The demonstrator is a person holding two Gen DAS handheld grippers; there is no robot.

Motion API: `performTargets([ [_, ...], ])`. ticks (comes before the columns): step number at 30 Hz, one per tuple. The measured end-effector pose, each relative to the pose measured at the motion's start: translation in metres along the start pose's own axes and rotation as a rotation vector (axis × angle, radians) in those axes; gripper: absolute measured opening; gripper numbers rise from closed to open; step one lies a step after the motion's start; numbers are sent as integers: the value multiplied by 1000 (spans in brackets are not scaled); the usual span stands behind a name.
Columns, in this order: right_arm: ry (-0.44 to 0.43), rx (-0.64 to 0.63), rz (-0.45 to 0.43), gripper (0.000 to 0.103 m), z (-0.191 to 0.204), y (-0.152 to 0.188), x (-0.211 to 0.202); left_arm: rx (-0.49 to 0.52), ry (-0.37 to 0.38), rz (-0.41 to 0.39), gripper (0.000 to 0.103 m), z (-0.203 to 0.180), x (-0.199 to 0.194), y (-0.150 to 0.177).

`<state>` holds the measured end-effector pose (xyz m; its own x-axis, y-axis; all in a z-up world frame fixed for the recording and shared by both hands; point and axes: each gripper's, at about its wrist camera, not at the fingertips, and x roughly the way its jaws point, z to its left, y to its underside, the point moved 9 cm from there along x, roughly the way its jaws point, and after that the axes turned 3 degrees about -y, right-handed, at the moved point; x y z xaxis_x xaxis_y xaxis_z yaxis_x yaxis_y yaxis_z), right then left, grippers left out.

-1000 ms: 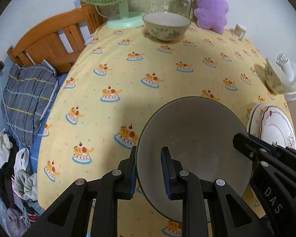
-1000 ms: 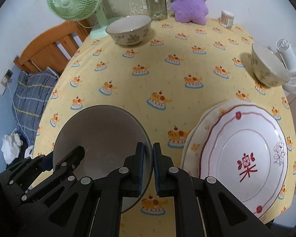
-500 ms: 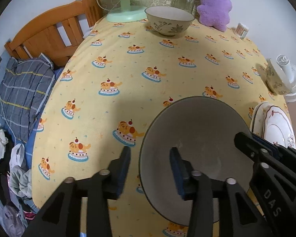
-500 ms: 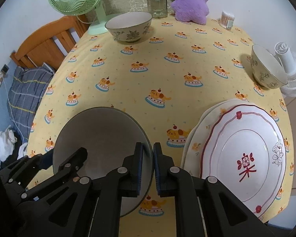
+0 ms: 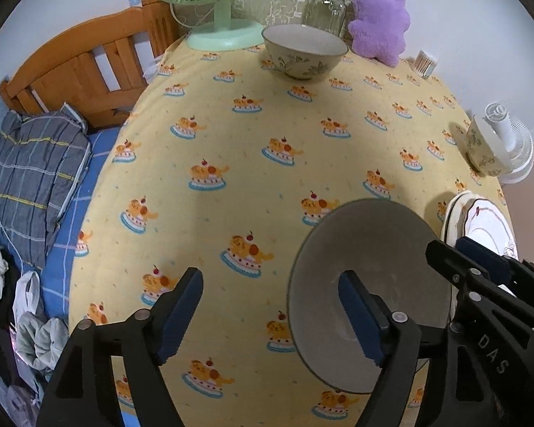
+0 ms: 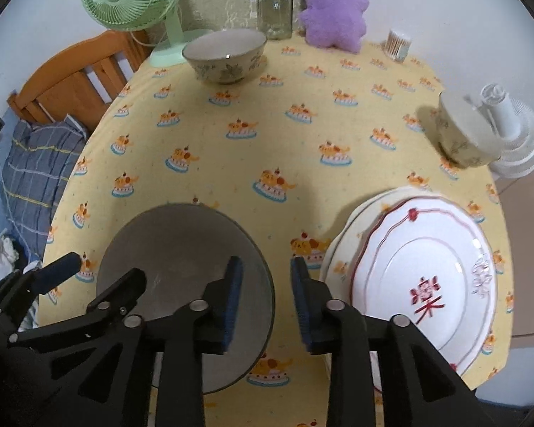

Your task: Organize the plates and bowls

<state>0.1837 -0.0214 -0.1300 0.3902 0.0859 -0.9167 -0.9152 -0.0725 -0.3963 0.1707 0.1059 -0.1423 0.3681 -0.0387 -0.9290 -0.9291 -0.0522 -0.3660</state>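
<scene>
Both claws have just been opening over the grey bowl (image 5: pixel 370 284). The left gripper (image 5: pixel 267 309) stands spread wide, its rim between the pads untouched. The right gripper (image 6: pixel 265 295) stands parted astride the opposite rim, stacked plates (image 6: pixel 423 277) just right.

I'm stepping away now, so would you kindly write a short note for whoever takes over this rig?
Left claw: open, jaws just widened, rim of the grey bowl loose between them.
Right claw: open, jaws just parted off the opposite rim.
Grey bowl sits on the tablecloth, beside the stacked plates.
Done: plates stacked, grey bowl set down.
Left: gather the far patterned bowl and the patterned bowl on the right.
</scene>
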Motion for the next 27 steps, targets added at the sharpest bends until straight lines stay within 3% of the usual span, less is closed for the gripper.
performTargets([
  [13, 47, 61, -112, 71, -5, -44, -35, 33, 26, -140, 95, 14, -35, -53],
  [27, -28, 50, -167, 77, -22, -126, -26, 4, -58, -234, 100, 3, -38, -131],
])
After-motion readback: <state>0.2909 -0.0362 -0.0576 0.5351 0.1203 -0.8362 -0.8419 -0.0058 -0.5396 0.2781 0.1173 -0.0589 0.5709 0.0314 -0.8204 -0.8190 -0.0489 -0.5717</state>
